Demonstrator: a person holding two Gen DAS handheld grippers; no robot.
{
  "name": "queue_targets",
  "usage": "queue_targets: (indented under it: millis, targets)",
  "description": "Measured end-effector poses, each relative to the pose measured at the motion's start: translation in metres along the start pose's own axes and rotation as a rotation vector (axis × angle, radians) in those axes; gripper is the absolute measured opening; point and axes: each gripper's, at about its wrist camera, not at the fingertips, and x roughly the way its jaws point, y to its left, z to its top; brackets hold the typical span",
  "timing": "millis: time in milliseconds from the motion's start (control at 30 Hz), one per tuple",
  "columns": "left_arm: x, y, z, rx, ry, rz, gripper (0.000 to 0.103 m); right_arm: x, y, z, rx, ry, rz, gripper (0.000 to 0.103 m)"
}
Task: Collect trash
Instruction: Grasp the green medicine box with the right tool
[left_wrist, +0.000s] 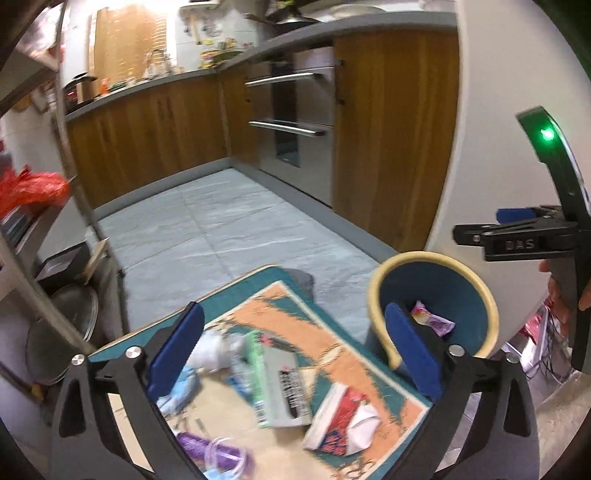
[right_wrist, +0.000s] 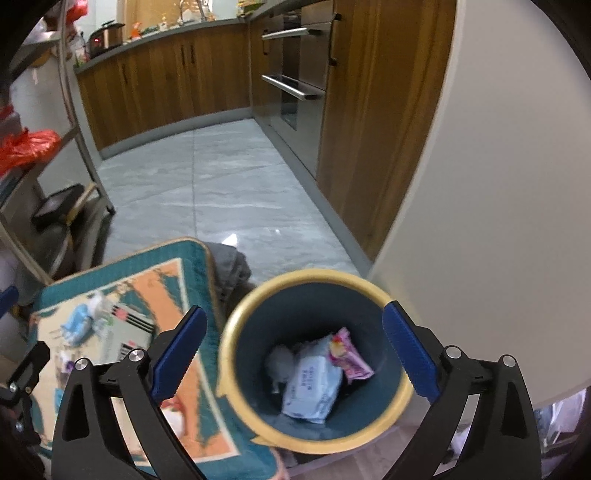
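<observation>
The bin (right_wrist: 314, 354) already holds a blue wipes pack (right_wrist: 314, 384) and pink wrapper (right_wrist: 349, 356). Both the right gripper (right_wrist: 291, 354) and left gripper (left_wrist: 295, 354) gape empty. Several scraps remain on the mat (left_wrist: 332, 343) at the bin's nine o'clock, including a red-white packet (left_wrist: 343, 417).

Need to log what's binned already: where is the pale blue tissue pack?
Right wrist view: the pale blue tissue pack lies inside the bin, beside the pink wrapper.

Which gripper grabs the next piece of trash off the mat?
Left gripper: open, over the grey carton on the patterned mat. Right gripper hangs open over the blue bin.
</observation>
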Motion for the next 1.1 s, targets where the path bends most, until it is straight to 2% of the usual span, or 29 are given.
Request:
queue_targets:
  millis: [200, 400, 533, 700, 833, 1100]
  targets:
    - [-0.012, 0.038, -0.015, -0.024, 0.031, 0.075, 0.097, -0.005, 0.038, 0.001, 0.006, 0.006, 0.114, 0.096]
    - [-0.024, 0.091, -0.036, -0.094, 0.071, 0.151, 0.097, 0.001, 0.09, -0.001, -0.046, 0.045, 0.159, 0.096]
    - [-0.026, 0.123, -0.054, -0.117, 0.109, 0.211, 0.097, 0.015, 0.121, -0.004, -0.082, 0.095, 0.158, 0.096]
    - [-0.019, 0.161, -0.08, -0.137, 0.195, 0.284, 0.097, 0.039, 0.161, -0.014, -0.094, 0.184, 0.179, 0.096]
    - [-0.021, 0.179, -0.092, -0.16, 0.219, 0.301, 0.097, 0.053, 0.19, -0.02, -0.109, 0.227, 0.183, 0.096]
    - [-0.018, 0.193, -0.096, -0.163, 0.224, 0.298, 0.097, 0.083, 0.234, -0.042, -0.223, 0.283, 0.12, 0.094]
